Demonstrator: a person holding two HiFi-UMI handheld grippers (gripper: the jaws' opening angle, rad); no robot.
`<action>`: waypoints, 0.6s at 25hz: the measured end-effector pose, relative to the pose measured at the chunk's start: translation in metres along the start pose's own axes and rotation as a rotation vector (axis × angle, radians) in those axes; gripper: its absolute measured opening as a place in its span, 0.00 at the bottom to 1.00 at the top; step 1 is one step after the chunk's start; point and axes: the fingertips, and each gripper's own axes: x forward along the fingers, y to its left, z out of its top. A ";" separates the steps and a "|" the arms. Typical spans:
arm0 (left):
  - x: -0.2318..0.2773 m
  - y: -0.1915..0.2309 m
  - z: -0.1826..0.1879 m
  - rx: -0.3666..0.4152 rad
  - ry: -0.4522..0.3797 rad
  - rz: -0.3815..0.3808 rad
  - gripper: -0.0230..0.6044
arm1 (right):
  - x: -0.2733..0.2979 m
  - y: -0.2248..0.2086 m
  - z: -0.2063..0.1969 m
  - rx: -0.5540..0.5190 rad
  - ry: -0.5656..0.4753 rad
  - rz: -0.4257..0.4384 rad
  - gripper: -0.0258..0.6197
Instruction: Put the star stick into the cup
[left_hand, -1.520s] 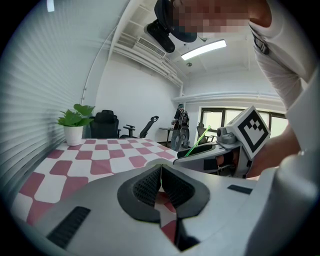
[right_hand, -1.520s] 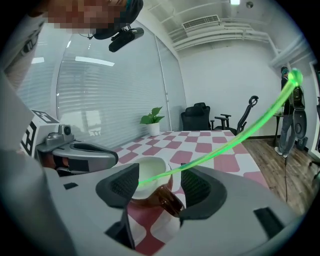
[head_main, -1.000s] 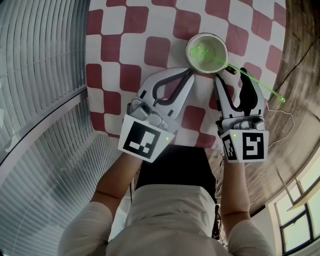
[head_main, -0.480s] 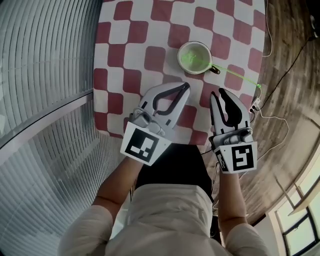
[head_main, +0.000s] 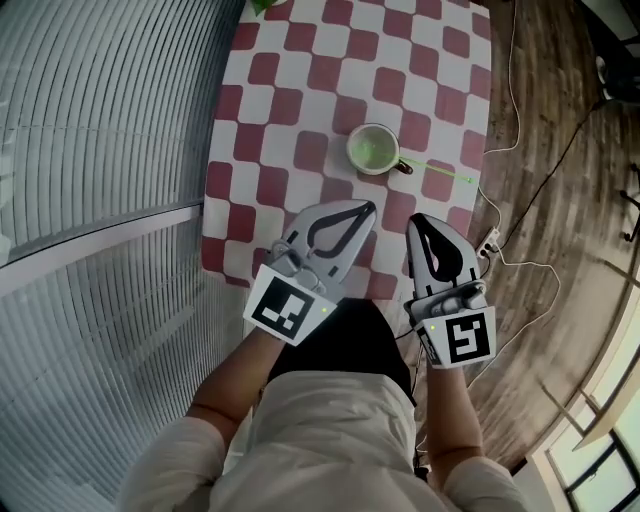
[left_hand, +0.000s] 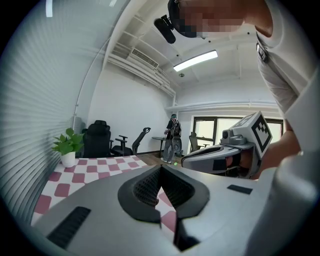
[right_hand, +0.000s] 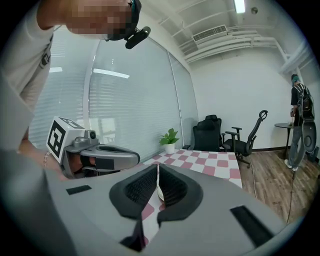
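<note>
Right hand-held gripper closed, level, over table

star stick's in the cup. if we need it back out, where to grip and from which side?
Likely the star stick by its bare shaft, where it leans out over the right rim of the cup and hangs free above the table. Come down from above on the cup's right side, pinching across the thin shaft. The star end lies inside the cup, hard to reach.
</note>
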 end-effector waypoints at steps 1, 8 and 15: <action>-0.003 -0.002 0.008 0.006 -0.007 -0.002 0.09 | -0.003 0.003 0.008 -0.002 -0.009 0.000 0.10; -0.024 -0.014 0.054 0.004 -0.055 -0.007 0.09 | -0.026 0.022 0.056 -0.056 -0.049 0.016 0.09; -0.039 -0.028 0.091 0.019 -0.090 -0.015 0.09 | -0.045 0.034 0.102 -0.071 -0.113 0.016 0.09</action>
